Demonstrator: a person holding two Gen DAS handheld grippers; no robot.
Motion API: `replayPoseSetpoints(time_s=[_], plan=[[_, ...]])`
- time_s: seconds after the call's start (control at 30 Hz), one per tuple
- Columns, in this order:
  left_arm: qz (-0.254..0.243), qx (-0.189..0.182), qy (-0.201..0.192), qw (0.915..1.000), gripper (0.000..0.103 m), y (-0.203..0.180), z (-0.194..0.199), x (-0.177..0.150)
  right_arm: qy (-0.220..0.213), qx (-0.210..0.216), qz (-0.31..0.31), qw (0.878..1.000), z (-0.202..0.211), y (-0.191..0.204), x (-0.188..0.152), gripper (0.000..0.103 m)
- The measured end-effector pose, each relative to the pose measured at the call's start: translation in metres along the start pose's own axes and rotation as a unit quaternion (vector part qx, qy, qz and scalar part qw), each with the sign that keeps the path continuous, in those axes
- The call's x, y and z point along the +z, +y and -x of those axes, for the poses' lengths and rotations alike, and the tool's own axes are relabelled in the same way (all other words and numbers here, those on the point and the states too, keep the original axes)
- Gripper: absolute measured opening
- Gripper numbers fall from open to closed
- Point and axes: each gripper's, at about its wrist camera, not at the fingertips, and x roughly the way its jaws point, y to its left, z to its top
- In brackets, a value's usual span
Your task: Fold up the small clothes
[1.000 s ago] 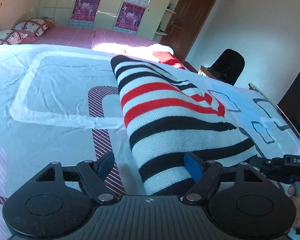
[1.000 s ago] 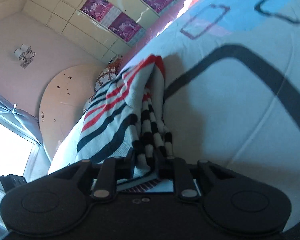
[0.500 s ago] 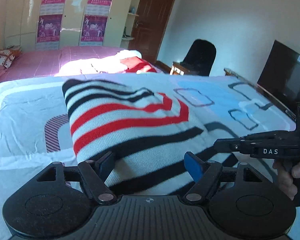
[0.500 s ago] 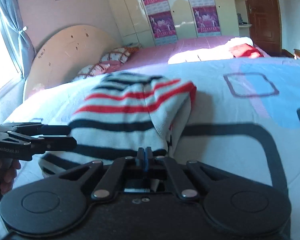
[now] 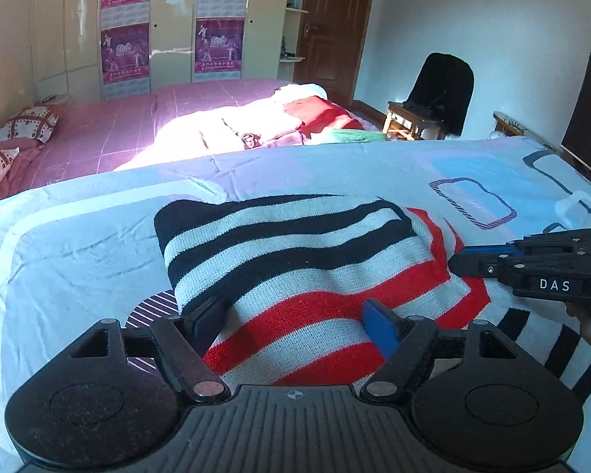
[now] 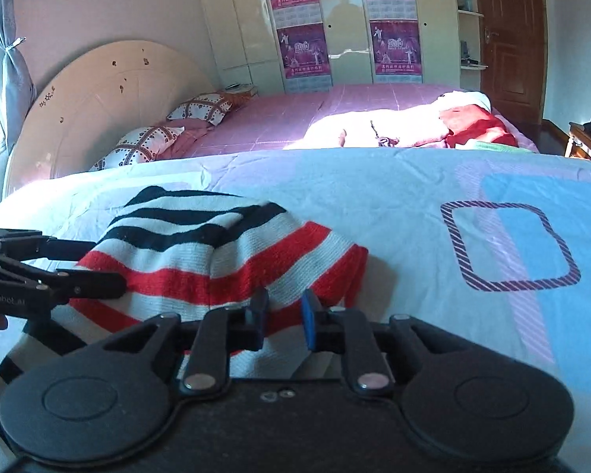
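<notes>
Sweater [image 5: 295, 272] striped black, white and red lying folded on my bed's pale blue cover [image 5: 78, 260], my left hand-held gripper [image 5: 295, 325] spreading wide over its near edge, my right hand-held gripper [image 6: 283, 321] just opening slightly, pads gripping nothing.

The left gripper [image 5: 295, 317] is matte black plastic, with two round discs at its base, a ribbed central plate bearing a small crosshair mark, silver pivot pins, and blue pads [image 5: 380, 327]; the right gripper [image 6: 283, 319] matches it, with blue pads [image 6: 308, 323]; its side carries white "DAS" lettering.
</notes>
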Motion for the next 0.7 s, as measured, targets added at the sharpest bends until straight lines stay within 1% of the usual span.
replayPoseSetpoints(time_s=[0.07, 0.2, 0.37, 0.43, 0.6, 0.67, 0.7], plan=[[0.006, -0.001, 0.004, 1.0, 0.078, 0.001, -0.001, 0.0, -0.003, -0.002, 0.004, 1.0, 0.0, 0.001, -0.003, 0.017], [0.001, 0.005, 0.007, 1.0, 0.082, 0.002, -0.004, 0.001, -0.009, -0.007, 0.005, 1.0, 0.001, 0.004, -0.007, 0.017], [0.002, 0.007, 0.005, 1.0, 0.083, 0.001, -0.004, 0.002, 0.001, -0.015, 0.007, 1.0, 0.001, 0.008, -0.001, 0.018], [0.0, 0.008, 0.006, 0.9999, 0.083, 0.001, -0.003, 0.002, 0.005, -0.017, 0.01, 1.0, 0.002, 0.01, 0.001, 0.02], [-0.005, 0.014, 0.01, 0.9998, 0.084, 0.001, 0.001, 0.002, 0.015, -0.032, 0.025, 0.999, 0.005, 0.016, 0.005, 0.023], [-0.004, 0.018, 0.011, 0.9998, 0.086, 0.001, 0.002, 0.002, 0.017, -0.038, 0.03, 0.999, 0.006, 0.017, 0.005, 0.025], [-0.003, 0.024, 0.011, 0.9996, 0.09, 0.001, 0.002, 0.002, 0.016, -0.045, 0.034, 0.998, 0.007, 0.017, 0.006, 0.029]])
